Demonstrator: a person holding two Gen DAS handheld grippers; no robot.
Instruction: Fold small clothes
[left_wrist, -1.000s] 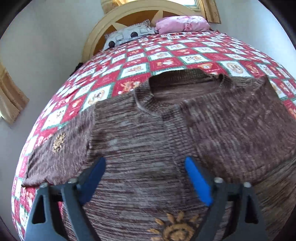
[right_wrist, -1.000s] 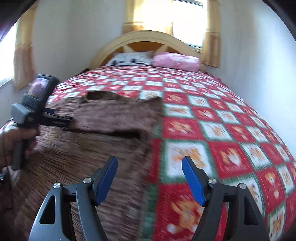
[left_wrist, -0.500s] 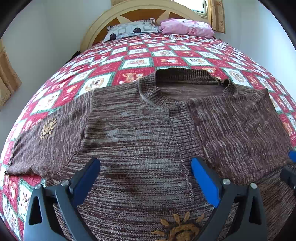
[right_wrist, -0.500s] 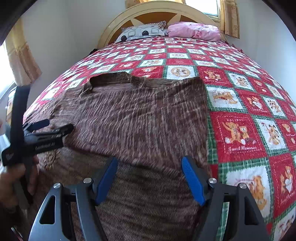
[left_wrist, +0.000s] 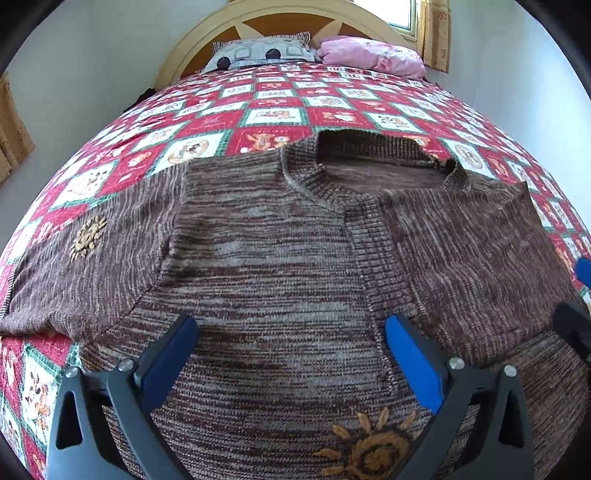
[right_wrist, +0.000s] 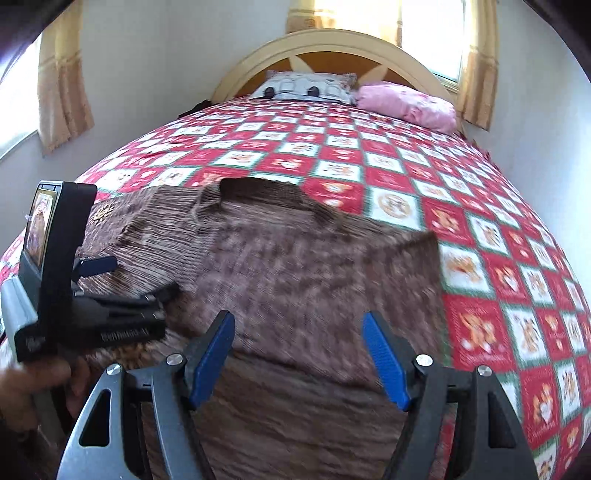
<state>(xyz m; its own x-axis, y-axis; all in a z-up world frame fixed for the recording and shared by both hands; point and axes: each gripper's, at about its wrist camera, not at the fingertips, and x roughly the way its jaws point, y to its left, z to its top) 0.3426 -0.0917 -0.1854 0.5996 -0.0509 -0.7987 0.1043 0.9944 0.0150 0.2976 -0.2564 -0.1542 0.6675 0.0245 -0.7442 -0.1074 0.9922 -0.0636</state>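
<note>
We see the left hand-held gripper (left_wrist: 288, 365) with its blue pads spread wide and nothing between them, hovering over the chest of a brown marled knit sweater (left_wrist: 280, 266); the last of its opening is just finishing. The right hand-held gripper (right_wrist: 299, 363) stands moderately apart, also empty, above the sweater's right side, which lies folded inward with a straight edge. In the right wrist view a hand (right_wrist: 33, 387) grips the left tool at the picture's left edge. The sweater lies flat on the near part of the bed (left_wrist: 277, 114), neckline pointing toward the headboard, one sleeve spread out to the left, orange sun motifs stitched on the sleeve and lower front. A red, white and green checked quilt covers the bed. Beyond it lie a grey patterned pillow (right_wrist: 310, 86) and a pink pillow (right_wrist: 406, 105) against a cream arched headboard (right_wrist: 332, 44). White walls and yellow curtains (right_wrist: 62, 85) by bright windows enclose the room.
</note>
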